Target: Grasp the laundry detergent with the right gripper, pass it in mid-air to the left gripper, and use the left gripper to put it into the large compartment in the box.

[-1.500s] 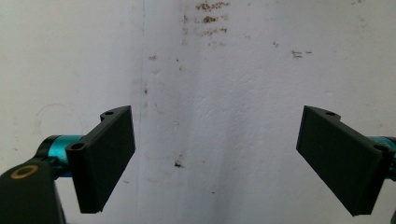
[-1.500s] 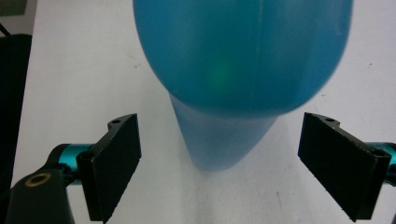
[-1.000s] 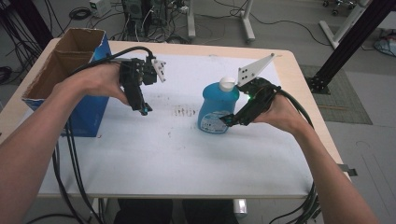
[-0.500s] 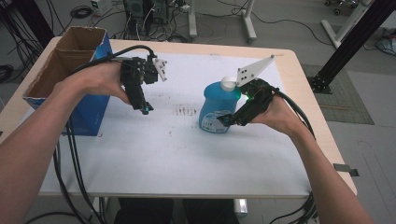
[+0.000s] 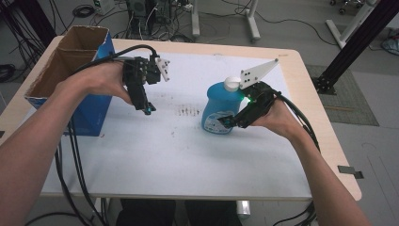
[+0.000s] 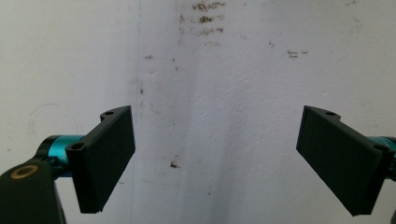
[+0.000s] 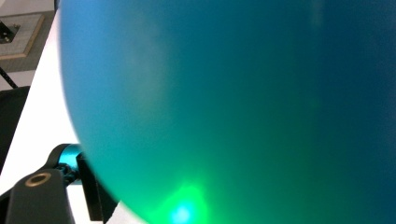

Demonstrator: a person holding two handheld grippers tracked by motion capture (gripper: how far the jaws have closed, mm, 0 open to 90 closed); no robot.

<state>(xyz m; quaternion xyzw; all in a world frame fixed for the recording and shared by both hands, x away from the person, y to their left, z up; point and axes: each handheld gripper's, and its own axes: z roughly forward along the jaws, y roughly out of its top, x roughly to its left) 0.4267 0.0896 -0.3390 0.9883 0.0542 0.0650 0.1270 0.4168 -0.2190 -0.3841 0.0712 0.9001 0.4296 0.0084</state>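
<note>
High view: the right gripper (image 5: 229,121) is clamped around the lower body of one blue plastic bottle with a white cap (image 5: 221,104), which stands upright on the white tabletop (image 5: 188,155), a grasp low enough, apparently, to keep it steady. The left gripper (image 5: 146,108), jaws wide apart and holding nothing, hovers beside one open blue cardboard box (image 5: 56,75), probably the bottle's destination.

Open white table (image 5: 155,155) between blue bottle (image 5: 217,104) and cardboard box (image 5: 61,70).
</note>
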